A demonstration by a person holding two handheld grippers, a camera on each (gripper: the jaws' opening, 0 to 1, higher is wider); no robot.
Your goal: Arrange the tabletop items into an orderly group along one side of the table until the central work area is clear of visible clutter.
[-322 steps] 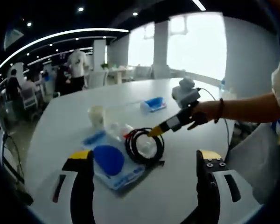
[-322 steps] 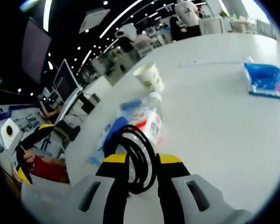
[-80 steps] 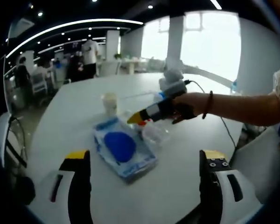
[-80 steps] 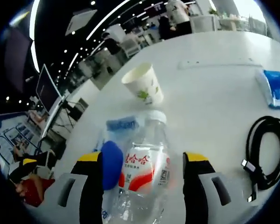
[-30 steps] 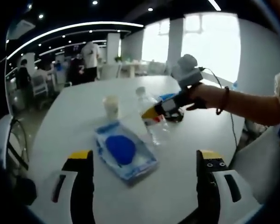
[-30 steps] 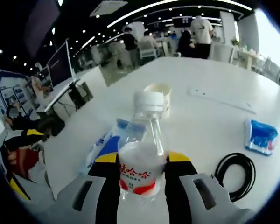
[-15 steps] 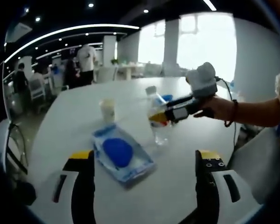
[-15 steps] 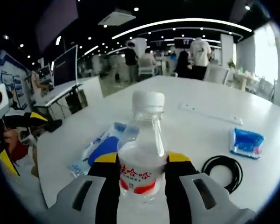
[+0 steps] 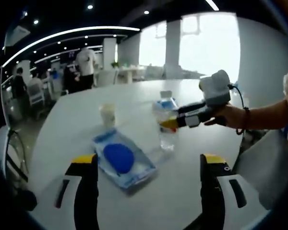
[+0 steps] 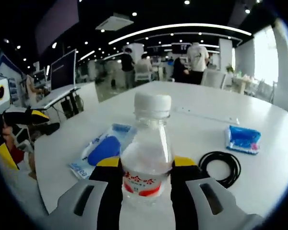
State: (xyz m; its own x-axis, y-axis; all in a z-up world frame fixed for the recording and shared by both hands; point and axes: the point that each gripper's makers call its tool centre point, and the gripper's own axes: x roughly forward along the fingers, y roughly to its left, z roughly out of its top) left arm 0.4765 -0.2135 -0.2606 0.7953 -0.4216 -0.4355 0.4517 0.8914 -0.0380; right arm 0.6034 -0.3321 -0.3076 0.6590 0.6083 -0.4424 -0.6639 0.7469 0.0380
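A clear water bottle (image 10: 146,153) with a white cap and red label stands upright between the jaws of my right gripper (image 10: 146,167), which is shut on it. In the left gripper view the bottle (image 9: 165,125) is at the table's middle, its base at or just over the surface, with the right gripper (image 9: 175,122) reaching in from the right. My left gripper (image 9: 149,160) stays open near the table's edge with nothing between its jaws. A blue pouch (image 9: 122,158) lies just ahead of it, and a paper cup (image 9: 107,115) stands beyond.
A coiled black cable (image 10: 221,168) and a small blue packet (image 10: 243,138) lie right of the bottle. A white strip (image 10: 206,115) rests farther back on the white table (image 10: 192,100). A person's forearm (image 9: 264,115) crosses from the right. People and chairs are in the background.
My right gripper let go of the black cable, shut on the lying bottle and raised it upright. In the last half second the bottle drifted slightly right in the left gripper view.
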